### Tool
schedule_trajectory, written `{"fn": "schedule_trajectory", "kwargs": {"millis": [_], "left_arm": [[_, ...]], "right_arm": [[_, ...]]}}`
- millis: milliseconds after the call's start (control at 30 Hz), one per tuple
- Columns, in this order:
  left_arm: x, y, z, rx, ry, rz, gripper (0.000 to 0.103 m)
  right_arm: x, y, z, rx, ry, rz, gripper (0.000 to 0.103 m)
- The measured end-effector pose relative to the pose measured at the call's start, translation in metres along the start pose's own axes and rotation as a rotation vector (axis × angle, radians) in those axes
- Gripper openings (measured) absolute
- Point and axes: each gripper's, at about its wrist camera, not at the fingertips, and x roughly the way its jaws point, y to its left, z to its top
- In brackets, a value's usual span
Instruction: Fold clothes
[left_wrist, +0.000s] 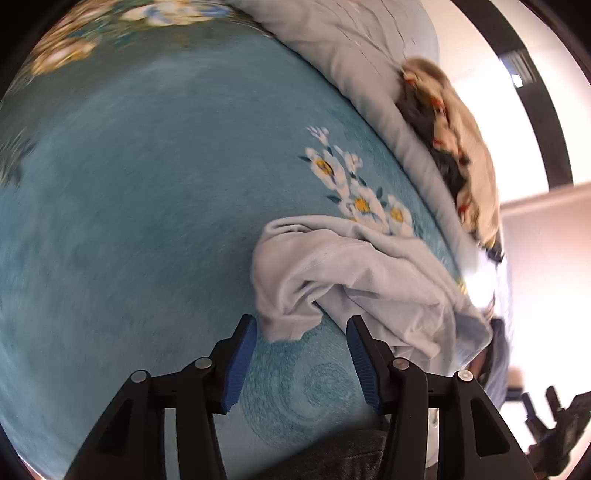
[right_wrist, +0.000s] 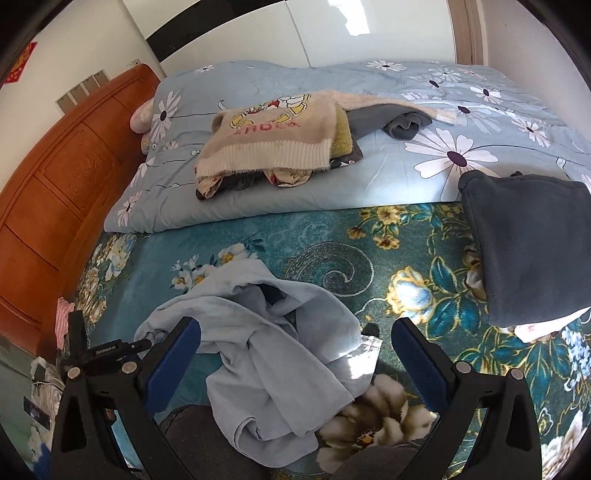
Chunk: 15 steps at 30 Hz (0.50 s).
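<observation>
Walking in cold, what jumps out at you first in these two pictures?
The crumpled pale blue garment lying in a heap on the teal flowered blanket, right under both open grippers. Behind it, on the daisy-print quilt, sits a pile topped by a cream cartoon sweater. To the right lies a folded dark grey garment.

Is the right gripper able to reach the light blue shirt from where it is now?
Probably yes. The right gripper is open, and the crumpled shirt lies on the blanket right between and ahead of its fingers, with nothing covering it. The left gripper is off to the side.
</observation>
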Motion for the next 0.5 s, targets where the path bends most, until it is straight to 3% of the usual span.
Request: {"fn": "schedule_trajectory", "kwargs": {"millis": [200,333,500], "left_arm": [[-0.006,-0.019,0.002,-0.054,0.013,-0.194,0.057],[0.027,-0.032,0.012,-0.197,0.089,-0.312,0.058],[0.066,-0.058,0.010,-0.264,0.154,-0.269,0.058]], "right_arm": [[0.012,-0.005,0.005,0.000,0.023,-0.046,0.103],[0.021,-0.007,0.010,0.021,0.033,-0.061,0.103],[0.035,0.010,0.014,-0.050,0.049,-0.059,0.103]]}}
